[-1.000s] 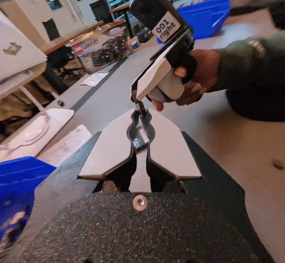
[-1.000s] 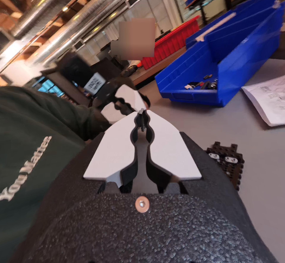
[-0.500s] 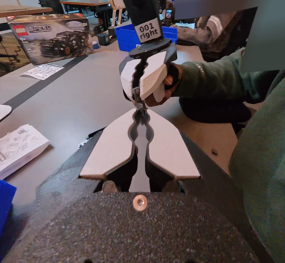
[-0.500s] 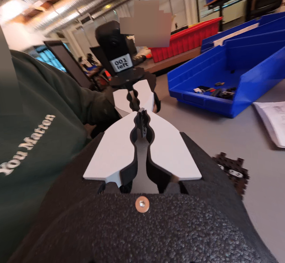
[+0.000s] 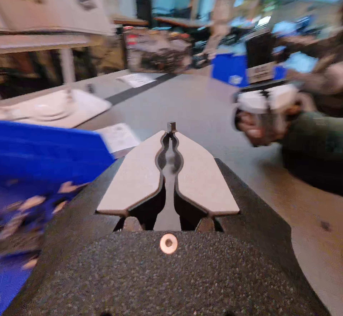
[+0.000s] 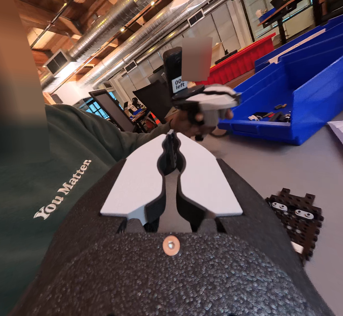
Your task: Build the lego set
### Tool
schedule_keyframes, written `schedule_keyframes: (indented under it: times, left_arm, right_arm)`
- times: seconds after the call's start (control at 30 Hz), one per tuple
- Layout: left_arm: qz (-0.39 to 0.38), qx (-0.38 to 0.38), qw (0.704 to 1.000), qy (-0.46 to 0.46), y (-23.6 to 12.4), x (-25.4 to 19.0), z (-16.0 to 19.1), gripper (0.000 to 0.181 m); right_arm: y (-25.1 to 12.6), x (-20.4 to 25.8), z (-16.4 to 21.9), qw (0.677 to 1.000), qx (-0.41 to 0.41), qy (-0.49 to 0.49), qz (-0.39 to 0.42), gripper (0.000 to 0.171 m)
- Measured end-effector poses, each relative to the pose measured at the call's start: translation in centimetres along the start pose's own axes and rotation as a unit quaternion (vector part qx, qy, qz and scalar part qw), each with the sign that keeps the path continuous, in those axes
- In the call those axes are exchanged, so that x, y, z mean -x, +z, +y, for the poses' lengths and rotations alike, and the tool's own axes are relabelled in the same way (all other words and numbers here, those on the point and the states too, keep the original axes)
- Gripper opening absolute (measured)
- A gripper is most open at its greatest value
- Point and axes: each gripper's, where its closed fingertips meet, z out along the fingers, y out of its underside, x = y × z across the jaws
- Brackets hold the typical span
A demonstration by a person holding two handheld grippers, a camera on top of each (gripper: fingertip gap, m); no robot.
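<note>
Half a second ago the two grippers met tip to tip; now they are well apart, and each one holds its own small piece. Closed on a small dark grey block (image 5: 171,127), the left gripper (image 5: 171,134) has its white fingers (image 5: 141,173) nearly together, and the block stands out past the tips, pointing forward over the grey table (image 5: 185,103). In its blurred view the right gripper (image 5: 267,99) is far to the right, in a hand (image 5: 259,129) with a dark green sleeve (image 5: 311,140).

Pinched narrow, the right gripper (image 6: 171,136) grips a thin black flat piece (image 6: 171,151). This piece stands on its edge between the fingers; its long axis runs along them, and its end sticks up a little past the tips. Beyond it the left gripper (image 6: 235,96) hangs above the table, near the front wall of a blue plastic bin (image 6: 259,130). Several small loose parts (image 6: 267,116) lie inside this bin; I cannot count them.

On the table at right lies one flat black studded plate assembly (image 6: 295,219) with two small light grey link pieces on top. One corner of a white paper sheet (image 6: 336,129) shows at the right edge. Another blue bin (image 5: 46,158) is just beside the left gripper, with a white printed sheet (image 5: 118,136) behind it.
</note>
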Motion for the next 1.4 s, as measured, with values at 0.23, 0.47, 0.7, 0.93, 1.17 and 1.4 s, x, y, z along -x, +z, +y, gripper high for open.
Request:
schedule_keyframes:
  times: [0.23, 0.47, 0.7, 0.93, 1.17, 1.4]
  left_arm:
    - [-0.259, 0.203, 0.944, 0.010, -3.0, 11.7, 5.7, 0.049]
    - [-0.108, 0.154, 0.979, 0.081, -0.6, 5.0, 4.3, 0.040]
    - [0.182, 0.065, 0.980, -0.047, 2.6, -9.2, 2.5, 0.031]
    - [0.152, 0.067, 0.985, -0.034, 2.7, -7.7, 1.3, 0.006]
    - [-0.277, 0.187, 0.940, 0.069, -4.4, 9.7, 3.4, 0.007]
    - [-0.334, 0.225, 0.914, 0.038, -6.2, 12.4, 5.1, 0.069]
  right_arm:
    - [0.7, 0.1, 1.1, 1.000, 0.026, -0.003, -0.001, 0.005]
    - [0.1, -1.0, 0.0, 1.000, -0.013, 0.008, 0.028, 0.006]
    - [-0.1, -1.7, -0.7, 0.998, -0.050, 0.033, 0.033, 0.006]
    - [-0.5, -2.4, -0.8, 0.996, -0.032, 0.010, 0.083, 0.009]
    - [-1.3, 2.1, 8.4, 0.934, 0.323, -0.152, -0.008, 0.015]
    - [-3.6, 6.8, 18.0, 0.810, 0.554, -0.151, -0.122, 0.031]
